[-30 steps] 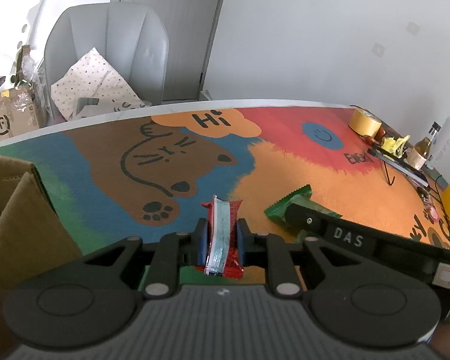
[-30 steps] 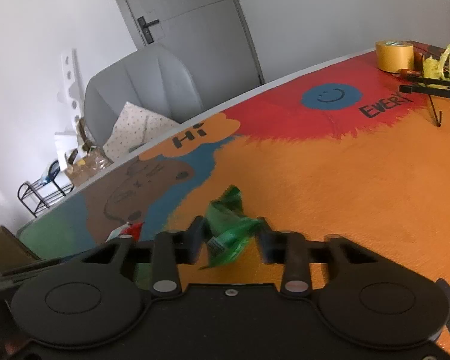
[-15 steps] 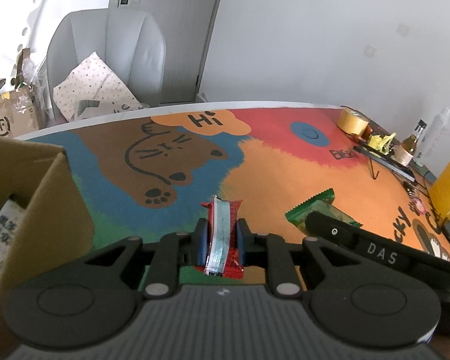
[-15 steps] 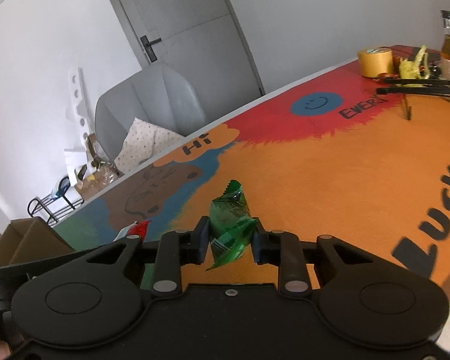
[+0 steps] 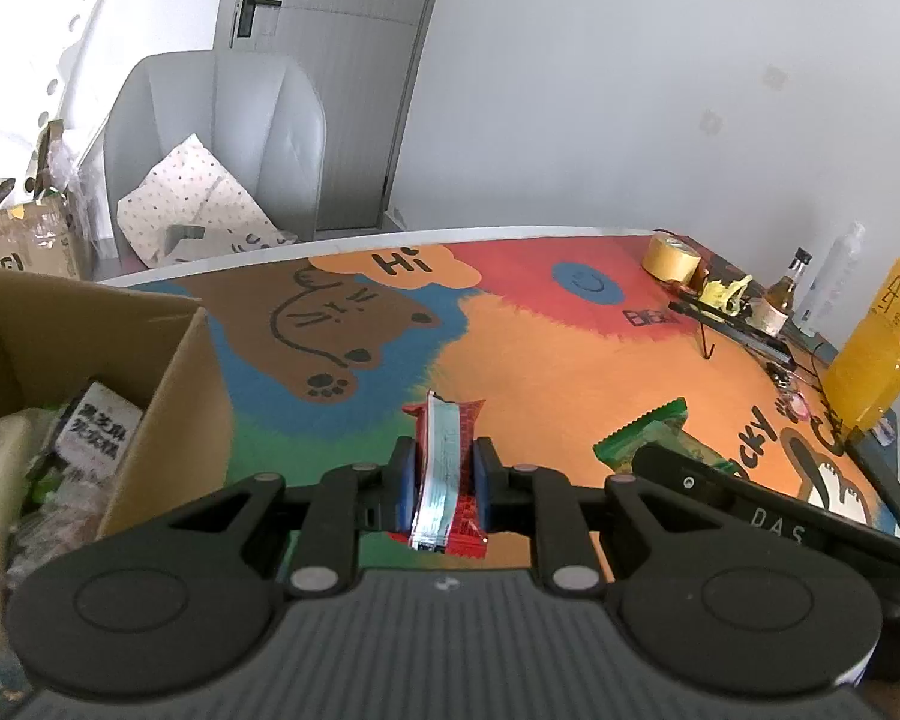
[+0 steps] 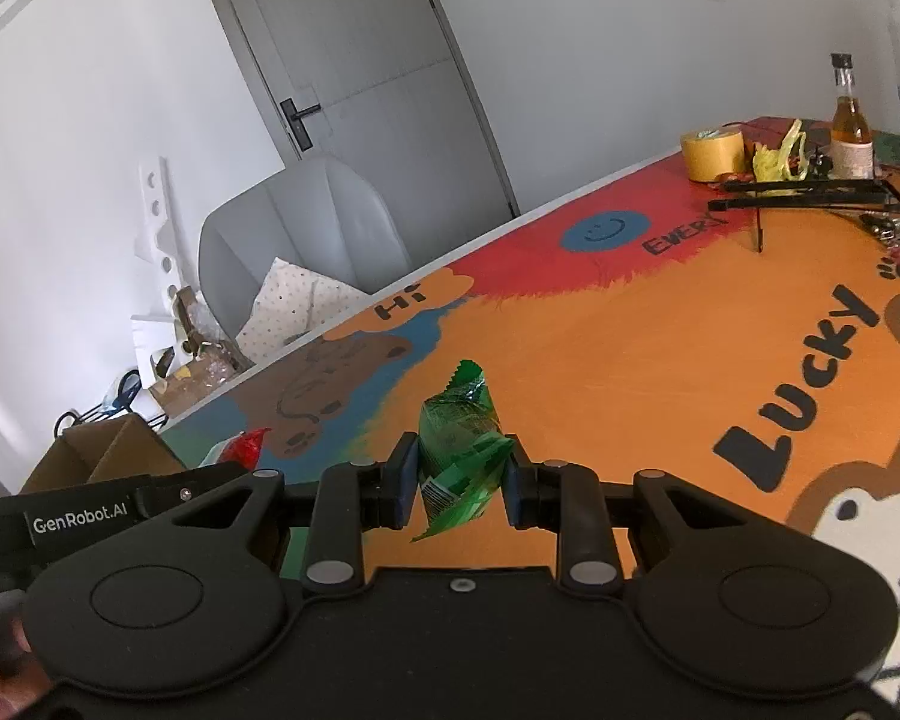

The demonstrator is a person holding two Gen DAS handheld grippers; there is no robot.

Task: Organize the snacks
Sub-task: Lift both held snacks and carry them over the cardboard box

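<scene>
The left gripper (image 5: 444,474) is clamped on a red snack packet (image 5: 447,474) with a silvery-blue stripe, held on edge between the blue pads; its long axis runs straight ahead along the fingers, one crimped end poking out toward the far edge of the desk (image 5: 570,372), the other hanging back toward the camera. It is carried above the green and orange patch of the painted desk near its near edge, just right of an open cardboard box (image 5: 168,372) whose corner stands at the desk's left side. Packets lie inside the box, one with a black label in white Chinese characters too blurred to read with confidence. The right gripper (image 6: 459,483) is clenched on a green snack packet (image 6: 459,450), crumpled at the waist where the pads squeeze it; its long axis also points forward, the zigzag-cut end tipped upward and slightly left. Its printing cannot be read. The desk surface carries the words "Hi", "LUCKY" and what looks like "EVERY" beside a blue smiley. In the right wrist view the left tool's body reads "GenRobot.AI"; in the left wrist view the other tool shows "DAS". A tape roll (image 6: 713,153) and a small amber bottle (image 6: 851,120) stand near the far right corner.
</scene>
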